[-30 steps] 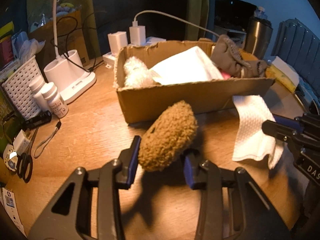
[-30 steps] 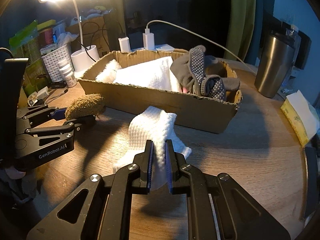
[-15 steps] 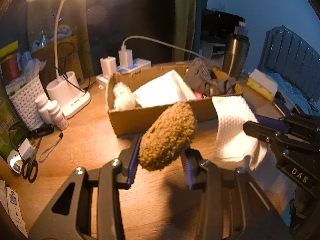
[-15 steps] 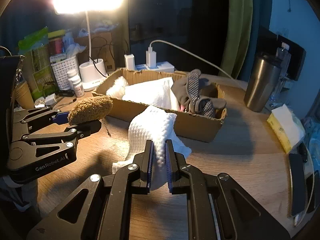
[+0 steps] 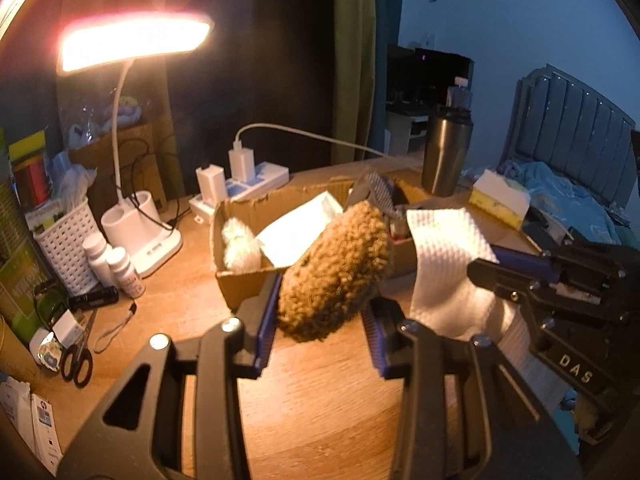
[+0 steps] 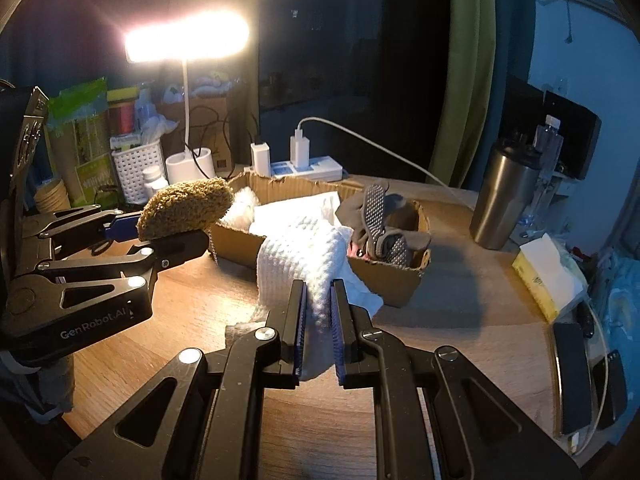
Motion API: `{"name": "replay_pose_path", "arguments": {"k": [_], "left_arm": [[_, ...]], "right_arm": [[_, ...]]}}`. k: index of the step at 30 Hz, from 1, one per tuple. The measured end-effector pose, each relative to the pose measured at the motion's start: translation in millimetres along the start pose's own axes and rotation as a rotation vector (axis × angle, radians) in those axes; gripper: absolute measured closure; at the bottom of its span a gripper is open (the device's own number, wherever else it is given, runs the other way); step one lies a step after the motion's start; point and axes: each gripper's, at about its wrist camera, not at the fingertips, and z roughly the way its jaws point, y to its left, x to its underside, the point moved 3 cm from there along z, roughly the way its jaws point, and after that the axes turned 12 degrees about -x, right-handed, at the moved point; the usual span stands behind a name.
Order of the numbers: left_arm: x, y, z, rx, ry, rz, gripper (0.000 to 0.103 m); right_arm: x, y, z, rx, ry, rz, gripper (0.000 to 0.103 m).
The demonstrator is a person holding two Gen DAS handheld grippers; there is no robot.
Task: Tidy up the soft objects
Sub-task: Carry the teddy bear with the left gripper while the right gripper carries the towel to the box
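My left gripper [image 5: 320, 312] is shut on a brown fuzzy pad [image 5: 336, 272] and holds it up in front of the cardboard box [image 5: 240, 284]. The pad also shows in the right wrist view [image 6: 184, 208]. My right gripper [image 6: 319, 312] is shut on a white waffle cloth [image 6: 300, 248], lifted near the box's front wall [image 6: 384, 284]; it also shows in the left wrist view [image 5: 444, 256]. The box holds a white fluffy item [image 5: 238, 248], a white folded cloth [image 5: 296, 232] and grey grip socks [image 6: 380, 224].
A lit desk lamp [image 5: 136, 40] stands at the back left, with a white basket [image 5: 66, 240], pill bottles [image 5: 120, 268] and scissors [image 5: 76, 360]. A power strip [image 6: 304, 166] lies behind the box. A steel tumbler [image 6: 504, 200] and tissue box [image 6: 548, 276] stand at right.
Both grippers have risen with their loads; the brown pad and the white cloth are now well above the table, and the box looks farther away and lower.
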Motion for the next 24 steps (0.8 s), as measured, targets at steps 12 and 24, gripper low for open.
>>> {"name": "replay_pose_path", "arguments": {"k": [12, 24], "left_arm": [[-24.1, 0.8, -8.0, 0.014, -0.058, -0.012, 0.064], [-50.8, 14.5, 1.1, 0.013, -0.109, -0.096, 0.064]], "right_arm": [[-29.5, -8.5, -5.8, 0.018, -0.062, -0.029, 0.090], [-57.1, -15.5, -3.2, 0.014, -0.131, -0.037, 0.090]]}}
